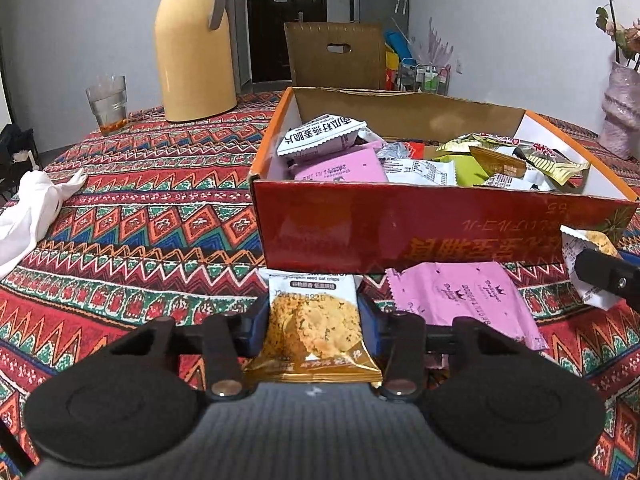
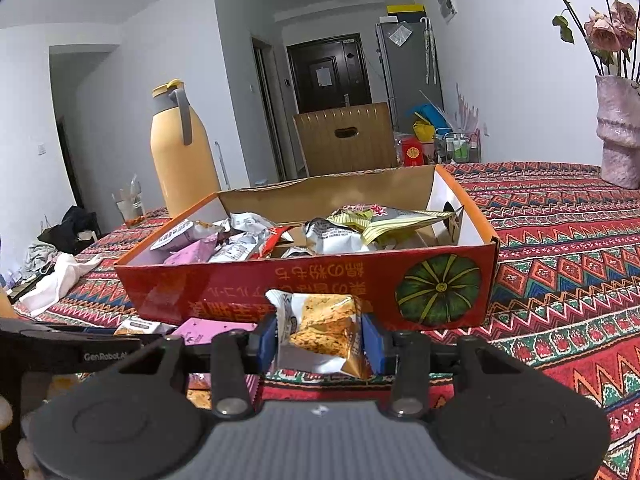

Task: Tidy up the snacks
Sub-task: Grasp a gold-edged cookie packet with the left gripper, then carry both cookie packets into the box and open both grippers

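Note:
An open red cardboard box (image 1: 400, 232) (image 2: 240, 292) stands on the patterned tablecloth and holds several snack packets. My left gripper (image 1: 314, 320) is shut on an oat crisp packet (image 1: 316, 328), just before the box's near wall. My right gripper (image 2: 320, 340) is shut on another oat crisp packet (image 2: 320, 332), also in front of the box wall. A pink packet (image 1: 468, 300) (image 2: 212, 330) lies on the cloth between the two grippers. The right gripper and its packet show at the right edge of the left wrist view (image 1: 608, 276).
A yellow thermos jug (image 1: 192, 52) (image 2: 180, 156) and a glass (image 1: 107, 104) stand at the far left. A white cloth (image 1: 32, 212) (image 2: 60, 280) lies at the left table edge. A pink vase with flowers (image 2: 616, 136) stands far right. A chair (image 1: 334, 56) is behind the table.

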Demonstrator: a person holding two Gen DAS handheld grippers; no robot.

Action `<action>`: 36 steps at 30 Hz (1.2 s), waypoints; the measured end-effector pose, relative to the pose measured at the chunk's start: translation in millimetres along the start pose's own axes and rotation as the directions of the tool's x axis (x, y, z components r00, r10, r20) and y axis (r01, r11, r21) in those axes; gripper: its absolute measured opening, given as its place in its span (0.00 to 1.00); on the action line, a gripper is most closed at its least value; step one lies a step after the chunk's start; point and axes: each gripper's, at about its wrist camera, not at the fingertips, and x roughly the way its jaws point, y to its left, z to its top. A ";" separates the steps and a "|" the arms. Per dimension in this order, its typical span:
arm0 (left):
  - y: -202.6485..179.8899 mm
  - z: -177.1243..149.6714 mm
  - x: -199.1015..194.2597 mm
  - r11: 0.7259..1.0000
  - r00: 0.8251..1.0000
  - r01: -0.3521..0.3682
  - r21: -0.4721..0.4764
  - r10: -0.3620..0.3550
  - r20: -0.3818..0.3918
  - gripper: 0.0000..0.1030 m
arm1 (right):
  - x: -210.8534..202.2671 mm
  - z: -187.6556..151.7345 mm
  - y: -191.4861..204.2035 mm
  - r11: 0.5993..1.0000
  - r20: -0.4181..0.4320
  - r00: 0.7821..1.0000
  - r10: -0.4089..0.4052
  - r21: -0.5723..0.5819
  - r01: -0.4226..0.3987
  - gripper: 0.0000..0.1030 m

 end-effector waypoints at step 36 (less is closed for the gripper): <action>-17.0 58.7 -83.9 0.999 0.956 0.053 0.011 -0.054 0.290 0.43 | -45.1 54.0 23.5 0.989 0.229 0.973 0.003 -0.144 0.031 0.42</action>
